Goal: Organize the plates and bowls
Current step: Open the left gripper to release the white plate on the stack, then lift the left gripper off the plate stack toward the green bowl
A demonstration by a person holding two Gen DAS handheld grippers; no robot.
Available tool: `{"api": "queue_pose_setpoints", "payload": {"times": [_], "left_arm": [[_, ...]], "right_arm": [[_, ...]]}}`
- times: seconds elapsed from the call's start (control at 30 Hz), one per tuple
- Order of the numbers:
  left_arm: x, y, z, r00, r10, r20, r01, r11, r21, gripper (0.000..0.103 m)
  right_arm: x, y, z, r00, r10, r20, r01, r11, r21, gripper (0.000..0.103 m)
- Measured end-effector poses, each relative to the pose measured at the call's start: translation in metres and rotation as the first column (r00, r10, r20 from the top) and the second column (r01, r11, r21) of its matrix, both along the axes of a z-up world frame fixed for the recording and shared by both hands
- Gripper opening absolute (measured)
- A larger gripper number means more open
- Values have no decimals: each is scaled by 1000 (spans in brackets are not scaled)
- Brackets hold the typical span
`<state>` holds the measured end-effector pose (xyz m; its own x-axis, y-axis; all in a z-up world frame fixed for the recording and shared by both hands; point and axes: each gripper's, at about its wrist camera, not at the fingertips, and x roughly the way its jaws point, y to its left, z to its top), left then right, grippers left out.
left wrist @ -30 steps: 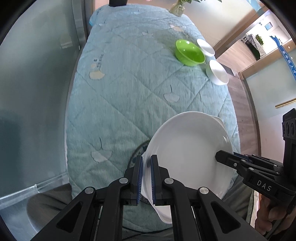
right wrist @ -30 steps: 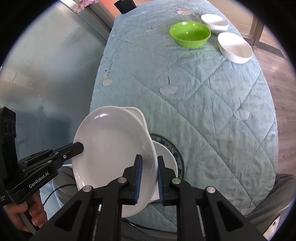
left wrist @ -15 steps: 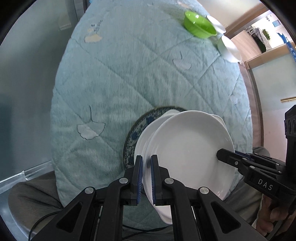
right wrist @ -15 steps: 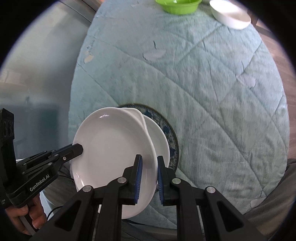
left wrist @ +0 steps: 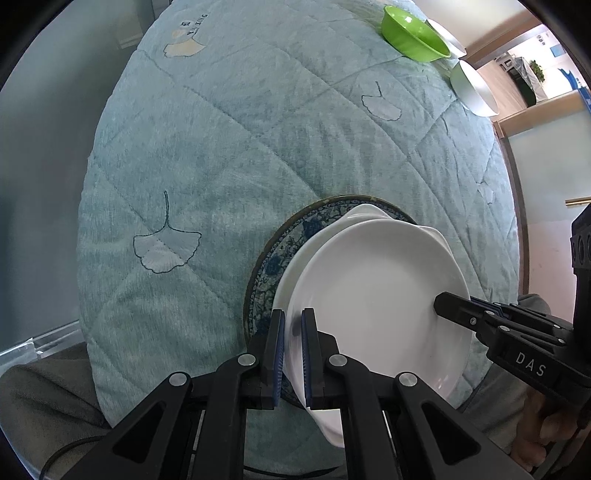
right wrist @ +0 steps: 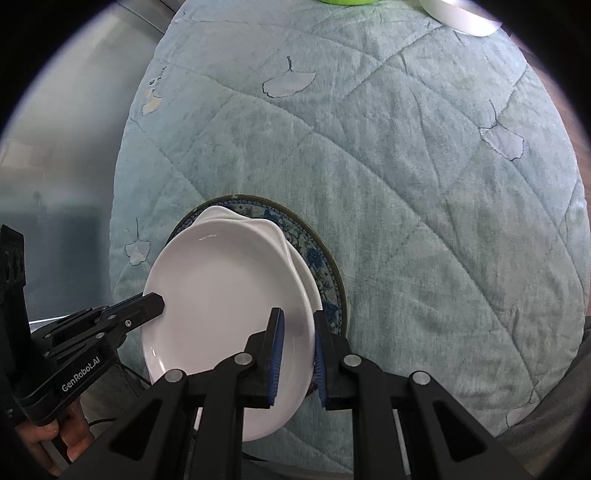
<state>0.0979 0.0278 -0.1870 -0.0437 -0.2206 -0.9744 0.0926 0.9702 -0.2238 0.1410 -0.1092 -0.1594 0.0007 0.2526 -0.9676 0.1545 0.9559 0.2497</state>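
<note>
A large white plate (left wrist: 373,291) (right wrist: 225,295) is held by both grippers, one on each side of its rim. My left gripper (left wrist: 293,354) is shut on the plate's left edge, and my right gripper (right wrist: 297,354) is shut on its right edge. Just under it lies a second white plate (left wrist: 354,214) (right wrist: 218,216), which rests on a blue-patterned plate (left wrist: 291,236) (right wrist: 317,254) near the table's front edge. Whether the held plate touches the one below I cannot tell. Each gripper also shows in the other's view, the right gripper (left wrist: 454,312) and the left gripper (right wrist: 147,306).
The table wears a quilted light-blue cloth (left wrist: 258,129) (right wrist: 406,166). At its far end stand a green bowl (left wrist: 413,33) and two white bowls (left wrist: 472,88) (right wrist: 461,18). Grey glass panels run along the left side. A person's hand (right wrist: 44,439) grips the left gripper's handle.
Both grippers have come down with the white plate, which now hangs close over the stacked plates. The stack and the cloth look much nearer; the far bowls have slid toward the top edge.
</note>
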Motion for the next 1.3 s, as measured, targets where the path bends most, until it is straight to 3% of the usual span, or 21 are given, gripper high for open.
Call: {"api": "queue_pose_setpoints", "payload": {"times": [0.5,1.0,1.13,1.17,1.23,1.3], "left_arm": [[0,2,-12,1000,11,-9,-10,1000,15,5],[0,2,-8,1000,-2,2,2,1000,18,7],[1,5,10,999,3,50,-2,1000,-14,18],[1,5,17,997,0,73,1,1000,-14,22],[1,5,37,990,1,141,-4,1000,19,53],[0,6,56,975,4,223,-11,999,30,70]], "right_arm": [[2,17,-16,1000,12,16,-12,1000,-23,18],[1,21,-10,998,51,25,-50,998,-37,27],[-1,15,-1,997,58,46,-57,998,-25,33],[0,13,3,997,59,55,-58,998,-17,38],[-1,9,10,995,62,73,-62,998,0,54],[-1,5,20,992,62,107,-64,998,18,80]]}}
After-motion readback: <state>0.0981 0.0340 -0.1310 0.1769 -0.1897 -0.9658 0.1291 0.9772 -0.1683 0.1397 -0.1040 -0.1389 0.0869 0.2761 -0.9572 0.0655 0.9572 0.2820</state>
